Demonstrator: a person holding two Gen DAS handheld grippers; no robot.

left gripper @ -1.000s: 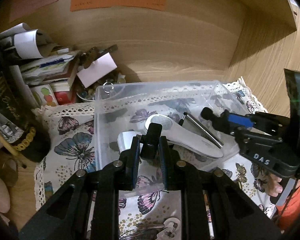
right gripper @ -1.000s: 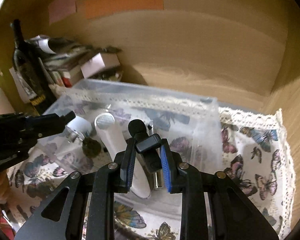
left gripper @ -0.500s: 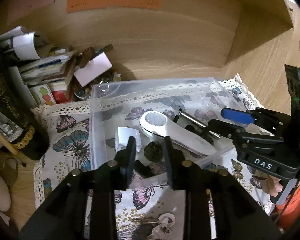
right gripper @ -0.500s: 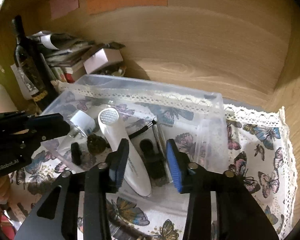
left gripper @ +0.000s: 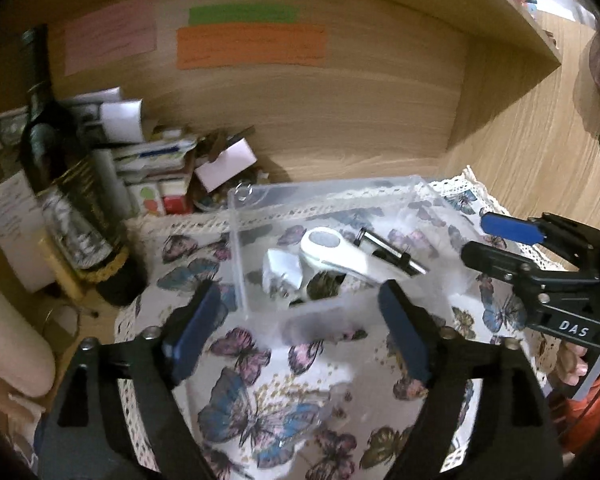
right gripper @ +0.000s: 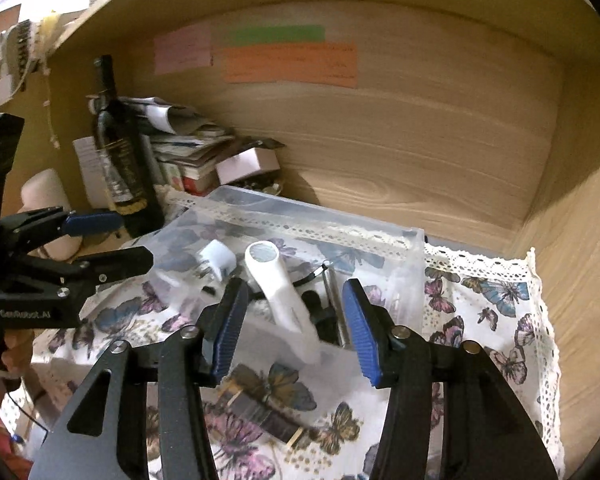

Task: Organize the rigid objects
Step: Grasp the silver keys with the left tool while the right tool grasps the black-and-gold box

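Observation:
A clear plastic box [left gripper: 236,248] [right gripper: 414,256] stands on a butterfly cloth [left gripper: 260,392]. Inside lie a white handheld device [left gripper: 336,250] [right gripper: 278,288], a small white adapter [left gripper: 282,272] [right gripper: 217,261], a metal pen-like rod [left gripper: 392,252] [right gripper: 334,292] and small black parts [right gripper: 320,312]. My left gripper [left gripper: 300,332] is open and empty, held in front of the box's near wall. My right gripper [right gripper: 292,328] is open and empty, just before the box; it also shows in the left wrist view [left gripper: 496,240]. The left gripper also shows in the right wrist view [right gripper: 112,240].
A dark wine bottle [left gripper: 60,184] [right gripper: 120,152] and a pile of papers and small boxes [left gripper: 160,160] stand at the back left. Wooden shelf walls close the back and right. A small brown-black object [right gripper: 260,412] lies on the cloth near me.
Both grippers let go of the small black objects they held over the box, opened wide, and pulled back and up from the box.

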